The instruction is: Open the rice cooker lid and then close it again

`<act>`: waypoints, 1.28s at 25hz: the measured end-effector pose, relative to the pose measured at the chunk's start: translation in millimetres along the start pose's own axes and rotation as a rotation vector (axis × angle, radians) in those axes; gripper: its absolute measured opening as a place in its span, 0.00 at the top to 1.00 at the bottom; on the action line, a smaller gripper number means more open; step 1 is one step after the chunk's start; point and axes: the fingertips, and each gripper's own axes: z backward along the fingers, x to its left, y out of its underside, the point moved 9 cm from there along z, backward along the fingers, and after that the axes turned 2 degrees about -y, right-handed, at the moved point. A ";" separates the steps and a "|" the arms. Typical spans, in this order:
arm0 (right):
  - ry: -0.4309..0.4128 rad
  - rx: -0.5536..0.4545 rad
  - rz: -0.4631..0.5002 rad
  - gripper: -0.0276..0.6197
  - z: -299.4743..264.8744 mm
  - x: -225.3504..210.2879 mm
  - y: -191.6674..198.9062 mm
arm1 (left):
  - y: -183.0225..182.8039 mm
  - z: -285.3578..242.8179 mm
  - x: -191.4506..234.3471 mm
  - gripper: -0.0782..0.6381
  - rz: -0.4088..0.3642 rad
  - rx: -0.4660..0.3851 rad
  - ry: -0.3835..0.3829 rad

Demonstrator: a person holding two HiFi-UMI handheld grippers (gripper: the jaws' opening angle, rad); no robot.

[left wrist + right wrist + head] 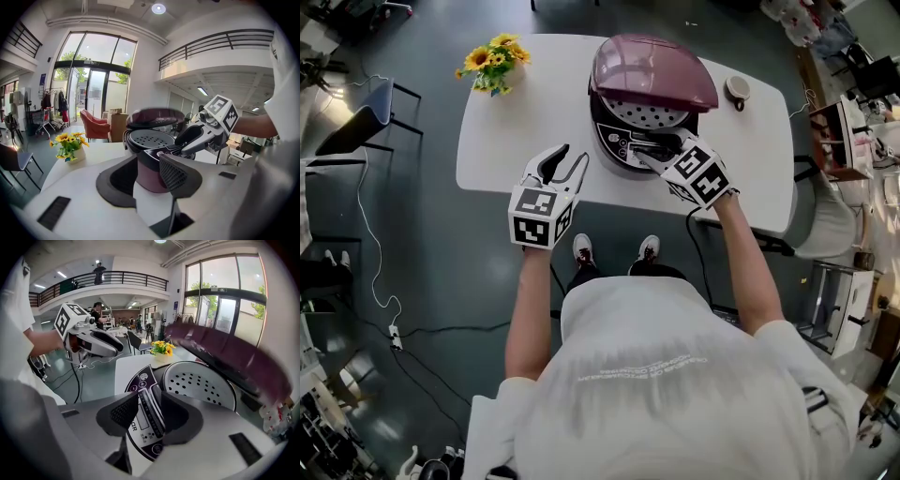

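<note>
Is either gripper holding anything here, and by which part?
Nothing is held. The left gripper hangs open over the table; the right gripper stands open over the rice cooker's control panel, clamping nothing.

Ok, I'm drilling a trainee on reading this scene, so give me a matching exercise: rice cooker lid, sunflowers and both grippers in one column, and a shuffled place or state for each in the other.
1. rice cooker lid
2. sunflowers
3. left gripper
4. right gripper

A. jaws at the cooker's front panel
B. maroon, tilted up
C. far left corner of the table
D. jaws apart above the table's near edge, holding nothing

Pairs: 1-B, 2-C, 3-D, 4-A.
</note>
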 end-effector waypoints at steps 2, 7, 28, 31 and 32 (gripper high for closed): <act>0.012 -0.016 -0.009 0.70 -0.9 0.4 0.7 | -3.6 -1.1 0.5 0.67 -0.007 -0.006 0.003; 0.039 -0.017 0.000 0.68 -3.7 2.5 1.2 | -9.9 -0.7 -3.8 0.67 -0.030 -0.019 0.010; 0.202 -0.421 -0.315 0.75 81.6 -57.1 17.1 | -86.3 -9.0 -0.2 0.67 -0.180 -0.120 -0.009; 0.280 -0.467 -0.328 0.75 113.3 -68.9 14.6 | -102.8 -9.2 -1.1 0.67 -0.211 -0.148 -0.017; 0.308 -0.482 -0.325 0.75 123.2 -71.6 13.8 | -108.2 -9.0 -1.7 0.67 -0.219 -0.159 -0.017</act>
